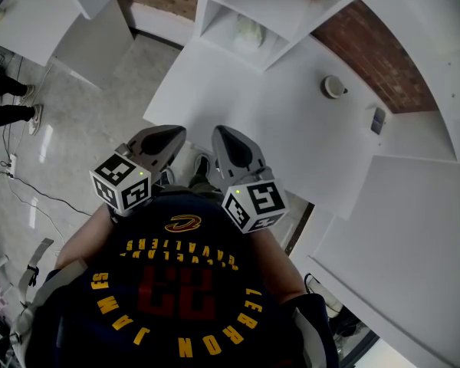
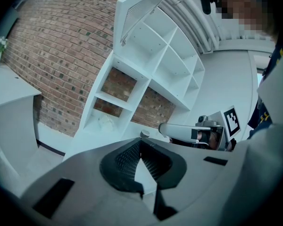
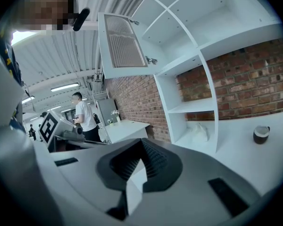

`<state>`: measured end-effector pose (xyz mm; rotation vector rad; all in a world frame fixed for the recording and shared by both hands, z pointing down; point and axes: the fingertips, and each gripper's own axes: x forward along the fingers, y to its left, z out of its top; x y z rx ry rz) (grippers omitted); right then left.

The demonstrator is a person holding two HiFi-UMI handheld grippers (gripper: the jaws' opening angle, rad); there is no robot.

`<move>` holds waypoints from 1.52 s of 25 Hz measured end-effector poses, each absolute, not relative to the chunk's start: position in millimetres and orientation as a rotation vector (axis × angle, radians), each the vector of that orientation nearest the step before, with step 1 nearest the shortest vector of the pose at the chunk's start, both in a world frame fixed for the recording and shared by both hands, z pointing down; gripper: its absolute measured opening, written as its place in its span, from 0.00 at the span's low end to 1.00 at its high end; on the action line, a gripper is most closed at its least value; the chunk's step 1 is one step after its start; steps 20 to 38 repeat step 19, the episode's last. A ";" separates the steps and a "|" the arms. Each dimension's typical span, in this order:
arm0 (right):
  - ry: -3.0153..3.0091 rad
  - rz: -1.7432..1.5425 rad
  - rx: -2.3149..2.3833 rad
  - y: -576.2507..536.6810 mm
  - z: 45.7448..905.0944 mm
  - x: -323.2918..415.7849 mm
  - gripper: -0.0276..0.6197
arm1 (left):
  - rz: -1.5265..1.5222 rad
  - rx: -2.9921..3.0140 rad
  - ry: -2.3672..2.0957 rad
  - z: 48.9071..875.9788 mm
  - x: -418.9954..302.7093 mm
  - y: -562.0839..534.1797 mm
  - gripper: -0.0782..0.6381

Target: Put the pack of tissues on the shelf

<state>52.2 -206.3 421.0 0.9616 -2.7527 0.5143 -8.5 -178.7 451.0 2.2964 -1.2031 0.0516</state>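
Note:
The pack of tissues is a pale soft bundle lying in the bottom compartment of the white shelf unit at the far end of the table. It also shows small in the left gripper view as the pack and in the right gripper view as the pack. My left gripper and right gripper are held side by side close to my chest, over the table's near edge and well short of the shelf. Both are shut with nothing between the jaws, left and right.
A small round cup stands on the white table to the right of the shelf. A small dark device lies further right. A person stands by another white desk behind. Shoes and cables are on the floor at left.

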 end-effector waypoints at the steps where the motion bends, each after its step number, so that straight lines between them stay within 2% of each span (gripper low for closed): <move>1: -2.752 0.515 0.961 -206.3 421.0 52.1 0.05 | 0.051 2.296 -1.203 451.0 -8.7 -178.8 0.11; 19: -2.737 0.530 0.961 -204.4 427.5 52.9 0.05 | -0.014 2.191 -1.301 457.3 -40.6 -180.0 0.11; 38: -2.737 0.530 0.961 -204.4 427.5 52.9 0.05 | -0.014 2.191 -1.301 457.3 -40.6 -180.0 0.11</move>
